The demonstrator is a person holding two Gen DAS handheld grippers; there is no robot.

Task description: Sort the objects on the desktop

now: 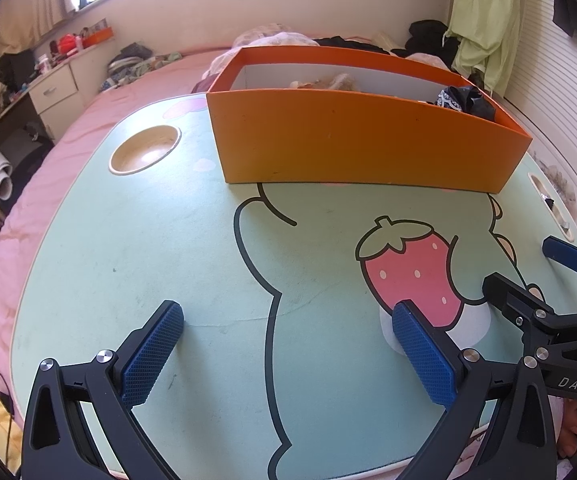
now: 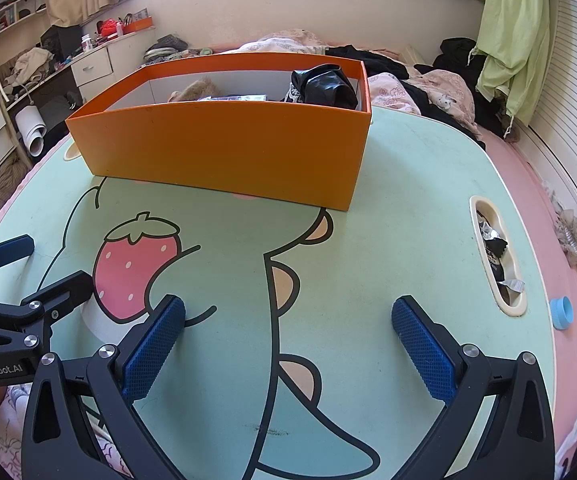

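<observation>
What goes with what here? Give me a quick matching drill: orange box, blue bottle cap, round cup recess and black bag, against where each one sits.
Things:
1. orange box
2. blue bottle cap
3. round cup recess
4. black bag

Places:
A. on the pink bedding off the table's right edge
B. inside the box, at its right end
C. standing on the far half of the green table
D. sunk into the tabletop, left of the box

Pairs: 1-C, 2-A, 3-D, 4-B
</observation>
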